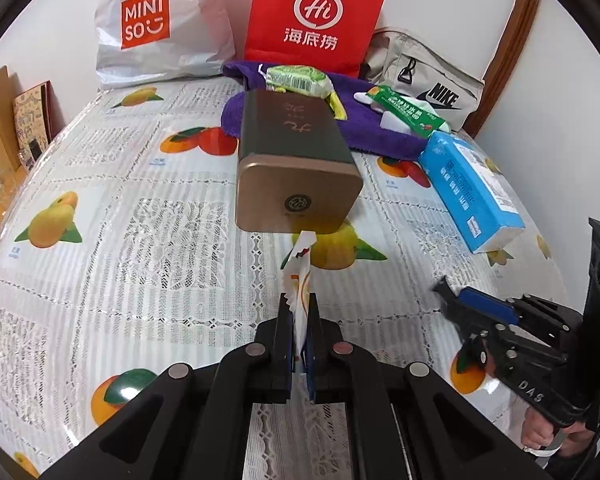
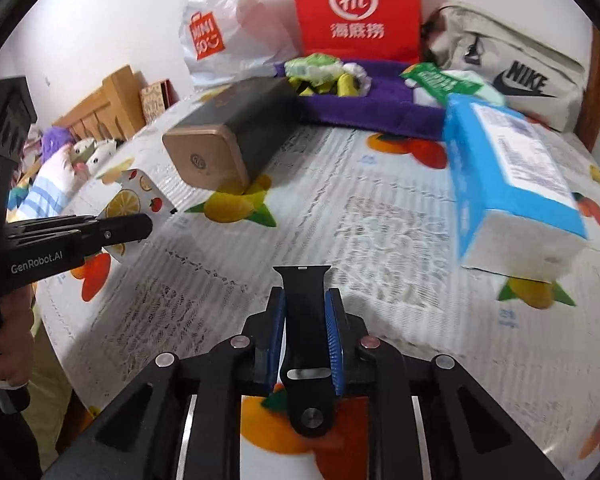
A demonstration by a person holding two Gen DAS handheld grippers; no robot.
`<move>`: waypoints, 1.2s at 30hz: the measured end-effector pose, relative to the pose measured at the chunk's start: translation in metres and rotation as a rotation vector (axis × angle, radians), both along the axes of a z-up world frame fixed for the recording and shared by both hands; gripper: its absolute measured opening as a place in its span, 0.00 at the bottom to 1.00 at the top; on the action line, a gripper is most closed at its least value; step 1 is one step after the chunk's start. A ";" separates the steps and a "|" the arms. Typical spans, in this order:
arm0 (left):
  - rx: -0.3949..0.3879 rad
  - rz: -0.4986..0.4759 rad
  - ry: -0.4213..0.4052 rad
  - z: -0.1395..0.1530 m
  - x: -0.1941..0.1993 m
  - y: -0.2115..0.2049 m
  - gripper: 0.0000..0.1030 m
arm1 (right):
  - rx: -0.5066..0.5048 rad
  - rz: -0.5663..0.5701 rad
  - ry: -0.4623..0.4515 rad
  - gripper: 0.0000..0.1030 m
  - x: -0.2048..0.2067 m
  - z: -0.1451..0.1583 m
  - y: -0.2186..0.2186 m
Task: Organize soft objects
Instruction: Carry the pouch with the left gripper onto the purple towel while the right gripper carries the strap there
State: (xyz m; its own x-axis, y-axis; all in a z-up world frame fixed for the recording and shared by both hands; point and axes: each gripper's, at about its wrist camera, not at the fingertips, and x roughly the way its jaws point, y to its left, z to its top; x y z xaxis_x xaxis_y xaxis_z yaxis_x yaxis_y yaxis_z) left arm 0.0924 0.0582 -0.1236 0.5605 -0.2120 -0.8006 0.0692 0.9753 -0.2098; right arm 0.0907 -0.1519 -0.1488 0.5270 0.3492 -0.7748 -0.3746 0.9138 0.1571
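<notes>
Pinched tight in the left gripper (image 1: 299,312) is a thin white packet (image 1: 298,276) with fruit pictures on it. Its two fingers are pressed together on the packet, which sticks up and away from them. From the right wrist view, the same packet (image 2: 136,196) shows oranges and little red fruits.

Over on the right, the right gripper (image 2: 305,320) holds a black watch strap (image 2: 305,320). Blue pads (image 2: 334,332) squeeze the strap from both sides, and it lies along the fingers with its far end poking out.

Both grippers are above a table (image 1: 120,208) with a lacy white cloth full of fruit pictures. In the middle lies a dark box (image 1: 296,168) with a gold end, on its side. To the right, a blue tissue pack (image 1: 470,188) lies at a slant. Farther back, a purple towel (image 1: 376,136) has a green packet (image 1: 298,78) and a green-and-white pack (image 1: 408,114) on it. Against the far wall stand a white shopping bag (image 1: 160,28), a red paper bag (image 1: 316,16) and a beige bag (image 1: 428,76).
</notes>
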 end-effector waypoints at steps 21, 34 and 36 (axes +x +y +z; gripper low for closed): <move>0.036 0.010 -0.084 0.057 0.014 -0.018 0.05 | 0.012 -0.167 -0.114 0.19 -0.001 0.068 -0.093; 0.053 0.001 -0.111 0.082 0.060 -0.027 0.05 | 0.029 -0.147 -0.179 0.19 0.052 0.103 -0.094; 0.054 -0.002 -0.111 0.084 0.072 -0.029 0.05 | 0.033 -0.141 -0.186 0.19 0.062 0.107 -0.093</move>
